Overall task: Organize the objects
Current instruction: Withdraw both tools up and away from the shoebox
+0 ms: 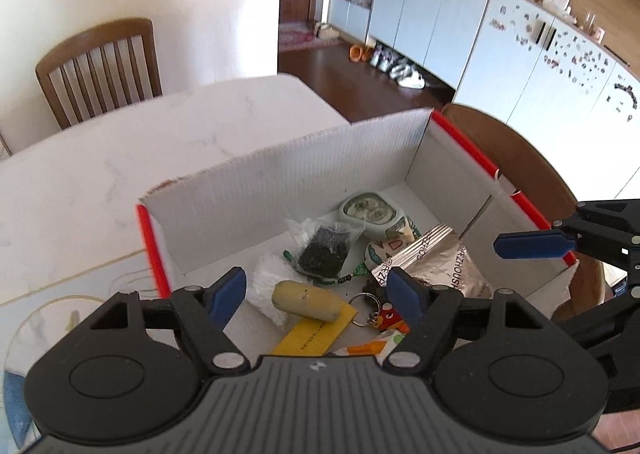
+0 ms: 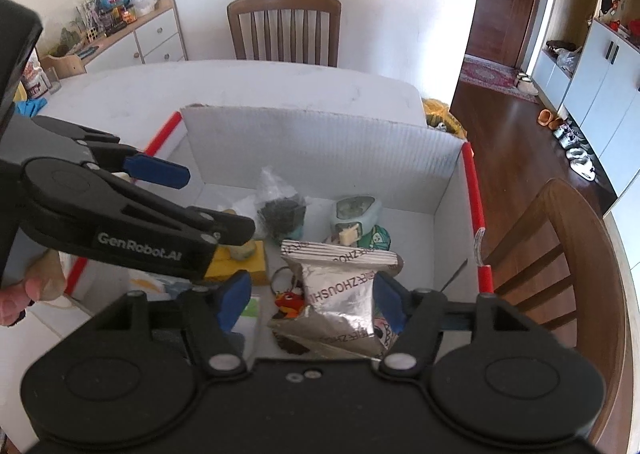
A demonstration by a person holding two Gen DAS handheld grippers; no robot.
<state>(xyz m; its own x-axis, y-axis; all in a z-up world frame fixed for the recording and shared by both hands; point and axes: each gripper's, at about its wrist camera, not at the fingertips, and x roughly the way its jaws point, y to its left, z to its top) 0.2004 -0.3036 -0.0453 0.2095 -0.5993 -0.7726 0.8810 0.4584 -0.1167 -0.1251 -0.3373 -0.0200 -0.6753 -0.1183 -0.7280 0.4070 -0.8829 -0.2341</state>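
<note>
A white cardboard box with red edges (image 1: 320, 158) (image 2: 320, 142) sits on the white table and holds several items. They include a yellowish cylinder (image 1: 306, 300), a clear bag of dark stuff (image 1: 326, 250) (image 2: 280, 210), a green clock (image 1: 370, 210) (image 2: 356, 210), a silver foil packet (image 1: 436, 266) (image 2: 340, 294) and a keyring with a red figure (image 1: 380, 314) (image 2: 286, 304). My left gripper (image 1: 318, 296) is open above the cylinder, holding nothing. My right gripper (image 2: 310, 300) is open over the foil packet. The packet lies between its fingers, untouched as far as I can see.
Wooden chairs stand at the far side (image 2: 284, 30) and the right side (image 2: 560, 254) of the table (image 1: 120, 158). A yellow card (image 1: 316, 334) and other small papers lie in the box. Cabinets (image 1: 500, 46) line the right wall; a sideboard (image 2: 132, 34) stands far left.
</note>
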